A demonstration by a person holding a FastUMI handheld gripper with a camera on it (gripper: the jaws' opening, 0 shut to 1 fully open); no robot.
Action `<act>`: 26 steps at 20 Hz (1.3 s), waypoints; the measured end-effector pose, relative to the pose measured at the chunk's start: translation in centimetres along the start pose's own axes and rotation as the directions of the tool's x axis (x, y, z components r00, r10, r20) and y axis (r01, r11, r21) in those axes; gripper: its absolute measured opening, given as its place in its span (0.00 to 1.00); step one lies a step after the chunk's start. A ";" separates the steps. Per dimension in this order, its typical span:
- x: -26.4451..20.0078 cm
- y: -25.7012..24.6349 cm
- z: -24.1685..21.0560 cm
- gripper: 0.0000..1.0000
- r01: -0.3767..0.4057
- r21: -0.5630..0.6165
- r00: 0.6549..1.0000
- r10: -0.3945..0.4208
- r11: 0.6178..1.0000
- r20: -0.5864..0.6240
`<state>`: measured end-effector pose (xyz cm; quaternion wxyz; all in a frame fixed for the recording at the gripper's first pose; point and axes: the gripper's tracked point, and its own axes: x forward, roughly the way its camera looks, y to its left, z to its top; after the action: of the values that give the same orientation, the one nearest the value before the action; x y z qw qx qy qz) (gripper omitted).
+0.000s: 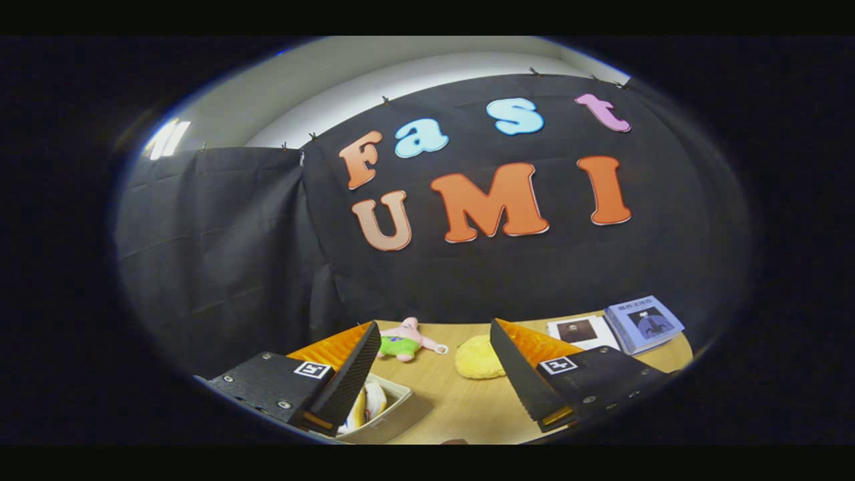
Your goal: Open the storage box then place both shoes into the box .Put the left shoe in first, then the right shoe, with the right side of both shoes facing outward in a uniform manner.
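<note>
Hovering above the wooden desk [461,401], the tool [434,374] is keeping its two fingers spread wide apart, with nothing held between them; only bare desk is showing in the gap. The storage box [394,417] is sitting low at the near left, just beside and partly under the left finger [344,381]. It is showing a pale, beige rim and wall, and its top is open, with something white and yellowish lying inside [369,404]; whether that is a shoe cannot be told, since the finger is covering most of it.

Beyond the fingers, toward the far side of the desk, a pink star-shaped plush toy [407,339] with green shorts is lying just past the left finger's tip. A yellow, rounded soft object [478,357] is resting near it, to its right, close to the right finger [518,374]. Farther right, a white booklet with a dark portrait on it [582,331] is lying flat, and a blue book [644,323] is lying just beside it, to its right, near the desk's far right corner. Black cloth [220,234] is hanging behind the desk as the booth's wall.
</note>
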<state>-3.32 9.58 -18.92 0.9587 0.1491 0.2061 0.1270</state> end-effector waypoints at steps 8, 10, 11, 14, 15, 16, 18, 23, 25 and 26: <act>-3.6 -5.5 6.9 0.98 0.138 -0.076 0.977 -0.123 0.988 0.171; -4.6 -6.7 8.3 0.98 0.168 -0.096 0.967 -0.145 0.981 0.211; -4.9 -7.1 8.8 0.98 0.183 -0.107 0.960 -0.154 0.977 0.233; -5.9 -7.8 10.1 0.98 0.209 -0.135 0.945 -0.165 0.968 0.281; -6.1 -7.8 10.4 0.98 0.212 -0.140 0.940 -0.163 0.967 0.299; -6.3 -7.9 10.8 0.98 0.223 -0.148 0.934 -0.168 0.964 0.316; -6.7 -8.0 11.3 0.98 0.231 -0.177 0.927 -0.161 0.957 0.338; -6.9 -8.3 12.2 0.98 0.241 -0.193 0.925 -0.164 0.951 0.344; -7.0 -8.3 12.4 0.98 0.239 -0.179 0.923 -0.167 0.954 0.346; -7.0 -8.3 12.6 0.98 0.241 -0.171 0.920 -0.168 0.955 0.355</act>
<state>-2.58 -3.16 -8.25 0.9981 0.0432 0.0392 0.0195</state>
